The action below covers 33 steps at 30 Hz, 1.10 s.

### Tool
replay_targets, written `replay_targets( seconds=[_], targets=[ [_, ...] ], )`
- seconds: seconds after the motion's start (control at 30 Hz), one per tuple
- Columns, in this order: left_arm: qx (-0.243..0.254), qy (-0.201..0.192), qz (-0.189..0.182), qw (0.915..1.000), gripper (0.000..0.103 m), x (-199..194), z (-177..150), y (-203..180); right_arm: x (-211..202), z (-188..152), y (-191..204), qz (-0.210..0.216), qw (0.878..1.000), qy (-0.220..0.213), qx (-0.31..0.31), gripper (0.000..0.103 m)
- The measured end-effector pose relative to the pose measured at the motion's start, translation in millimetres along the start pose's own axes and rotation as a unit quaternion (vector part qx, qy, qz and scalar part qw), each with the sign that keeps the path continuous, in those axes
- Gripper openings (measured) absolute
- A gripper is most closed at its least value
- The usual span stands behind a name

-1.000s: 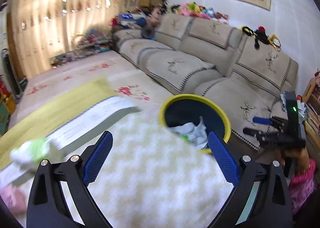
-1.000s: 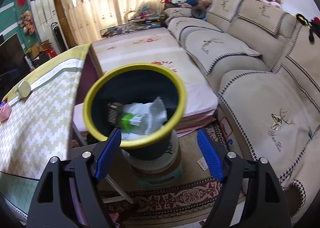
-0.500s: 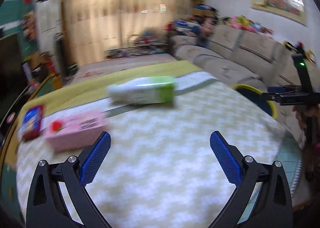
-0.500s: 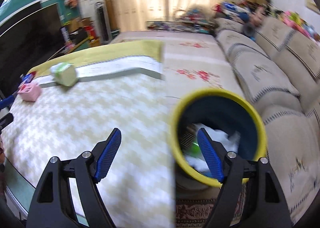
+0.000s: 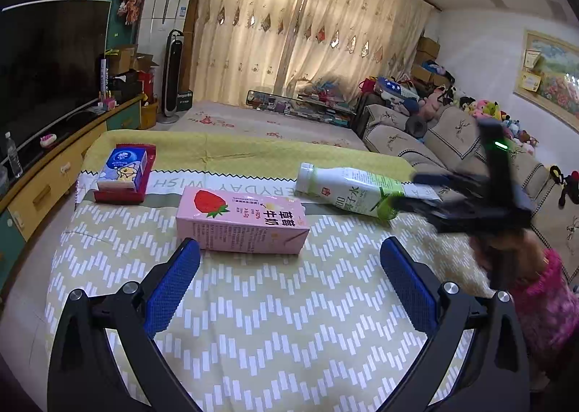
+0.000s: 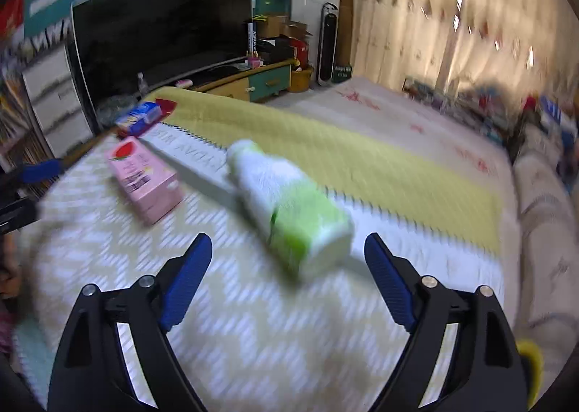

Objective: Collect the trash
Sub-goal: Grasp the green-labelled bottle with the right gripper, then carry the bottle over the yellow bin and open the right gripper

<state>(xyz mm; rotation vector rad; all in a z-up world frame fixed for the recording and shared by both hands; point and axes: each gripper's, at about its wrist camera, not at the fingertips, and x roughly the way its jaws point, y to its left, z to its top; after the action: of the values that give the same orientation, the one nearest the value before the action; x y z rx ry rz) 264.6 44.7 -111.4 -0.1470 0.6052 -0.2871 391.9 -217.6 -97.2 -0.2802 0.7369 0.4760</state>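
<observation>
With both grippers' jaws held apart and empty, the bottle (image 6: 289, 209), lying on the table just right of the carton (image 5: 242, 222), should be straddled squarely across its body.

The pink carton (image 5: 241, 225) reads "草莓牛奶", the bottle (image 5: 349, 191) "椰子水", and the tablecloth (image 5: 253, 321) band "WISH" upside down.
</observation>
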Motion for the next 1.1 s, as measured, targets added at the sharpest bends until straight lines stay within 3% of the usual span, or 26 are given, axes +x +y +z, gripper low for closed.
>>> replay_targets(
  seconds=[0.07, 0.23, 0.33, 0.37, 0.4, 0.57, 0.7, 0.87, 0.93, 1.0, 1.1],
  targets=[
    [0.007, 0.005, 0.001, 1.0, 0.098, 3.0, 0.7, -6.7, 22.1, 11.5, -6.3, 0.0, 1.0, 0.013, -0.005, 0.085],
    [0.023, 0.013, -0.007, 0.9996, 0.098, 9.3, -0.9, -16.6, 59.6, 14.3, -13.5, 0.05, 0.997, 0.065, -0.005, 0.085],
    [0.03, 0.015, -0.008, 0.9994, 0.098, 11.6, -1.8, -20.5, 63.3, 9.3, -11.9, 0.071, 0.995, 0.076, 0.007, 0.068],
    [0.032, 0.017, -0.008, 0.9993, 0.098, 12.4, -2.2, -21.3, 63.2, 7.2, -11.4, 0.086, 0.993, 0.08, 0.017, 0.056],
    [0.033, 0.018, -0.009, 0.9992, 0.098, 13.7, -2.8, -22.4, 61.3, 3.5, -12.0, 0.092, 0.992, 0.085, 0.023, 0.051],
    [0.041, 0.02, 0.002, 0.999, 0.098, 16.1, -4.9, -24.3, 39.4, -12.1, -10.4, 0.098, 0.989, 0.095, 0.056, 0.05],
    [0.042, 0.023, 0.002, 0.9989, 0.098, 18.3, -6.6, -25.6, 0.6, -32.1, -22.9, 0.084, 0.99, 0.078, 0.086, 0.05],
    [0.043, 0.029, 0.002, 0.9987, 0.098, 22.4, -8.4, -26.8, -62.5, -75.3, -72.1, 0.033, 0.985, 0.045, 0.165, 0.05],
    [0.042, 0.031, 0.001, 0.9986, 0.098, 24.3, -9.0, -26.4, -86.6, -98.2, -98.0, -0.015, 0.98, 0.036, 0.197, 0.05],
    [0.042, 0.032, 0.003, 0.9986, 0.098, 25.4, -8.8, -26.1, -103.9, -122.2, -123.5, -0.061, 0.971, 0.038, 0.229, 0.05],
    [0.037, 0.03, 0.005, 0.9988, 0.098, 25.4, -6.0, -23.5, -122.1, -168.6, -170.0, -0.122, 0.948, 0.059, 0.287, 0.05]
  ],
)
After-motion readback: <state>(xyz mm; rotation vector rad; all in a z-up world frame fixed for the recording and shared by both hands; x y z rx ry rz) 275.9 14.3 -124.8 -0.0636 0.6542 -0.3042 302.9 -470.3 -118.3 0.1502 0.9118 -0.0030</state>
